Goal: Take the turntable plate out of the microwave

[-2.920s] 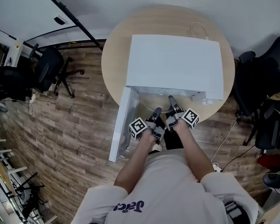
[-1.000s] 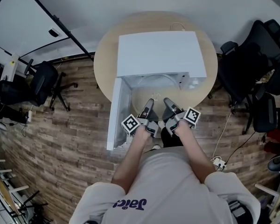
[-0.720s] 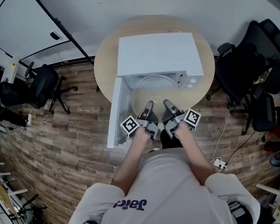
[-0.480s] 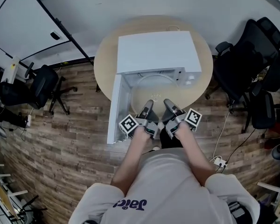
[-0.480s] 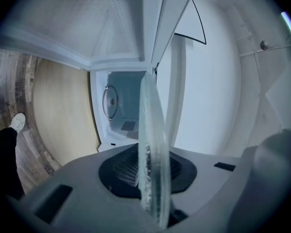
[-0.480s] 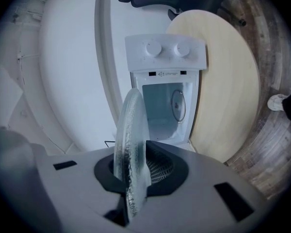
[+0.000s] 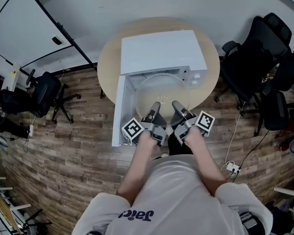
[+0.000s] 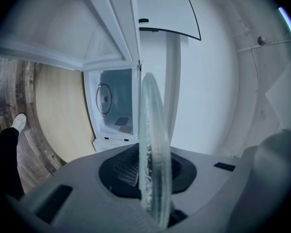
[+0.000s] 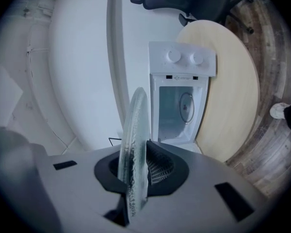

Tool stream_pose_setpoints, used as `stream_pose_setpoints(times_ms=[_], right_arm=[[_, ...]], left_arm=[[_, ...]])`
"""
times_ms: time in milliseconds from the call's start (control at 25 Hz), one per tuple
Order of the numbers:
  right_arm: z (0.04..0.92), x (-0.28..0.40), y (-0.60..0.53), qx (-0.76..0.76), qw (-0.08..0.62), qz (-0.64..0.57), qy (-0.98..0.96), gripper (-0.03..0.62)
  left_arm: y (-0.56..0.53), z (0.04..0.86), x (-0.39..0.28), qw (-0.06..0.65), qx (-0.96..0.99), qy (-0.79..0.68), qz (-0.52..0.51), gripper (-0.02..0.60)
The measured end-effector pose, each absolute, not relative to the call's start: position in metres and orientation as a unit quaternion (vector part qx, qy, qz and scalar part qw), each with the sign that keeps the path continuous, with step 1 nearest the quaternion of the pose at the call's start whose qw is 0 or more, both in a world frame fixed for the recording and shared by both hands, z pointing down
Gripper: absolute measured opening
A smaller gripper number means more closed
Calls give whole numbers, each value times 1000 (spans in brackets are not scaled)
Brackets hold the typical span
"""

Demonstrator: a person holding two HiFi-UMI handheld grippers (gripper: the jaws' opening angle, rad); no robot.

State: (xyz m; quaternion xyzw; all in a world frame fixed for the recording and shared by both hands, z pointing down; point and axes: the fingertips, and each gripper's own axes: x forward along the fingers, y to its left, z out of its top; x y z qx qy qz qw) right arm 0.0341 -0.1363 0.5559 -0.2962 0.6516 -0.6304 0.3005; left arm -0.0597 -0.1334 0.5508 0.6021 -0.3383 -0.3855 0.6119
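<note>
Pulling out: left hand-held gripper point(image 7: 155, 105) — jaws just closing — and right hand-held gripper point(image 7: 177, 105) clamped the clear round glass turntable plate point(image 7: 161, 89); next, draw it level, clear of the white microwave point(image 7: 159, 48).

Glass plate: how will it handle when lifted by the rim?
Clear glass plate: likely slippery and breakable. Edge-on it runs straight, so probably stiff. Wide for a rim hold, so it may tip away.
</note>
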Motion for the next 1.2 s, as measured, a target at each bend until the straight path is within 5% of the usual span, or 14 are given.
stream_pose_setpoints(times_ms=[1200], right_arm=[[521, 55, -140, -308, 275, -598, 687, 41]], left_arm=[[-136, 518, -42, 610, 599, -321, -409, 64]])
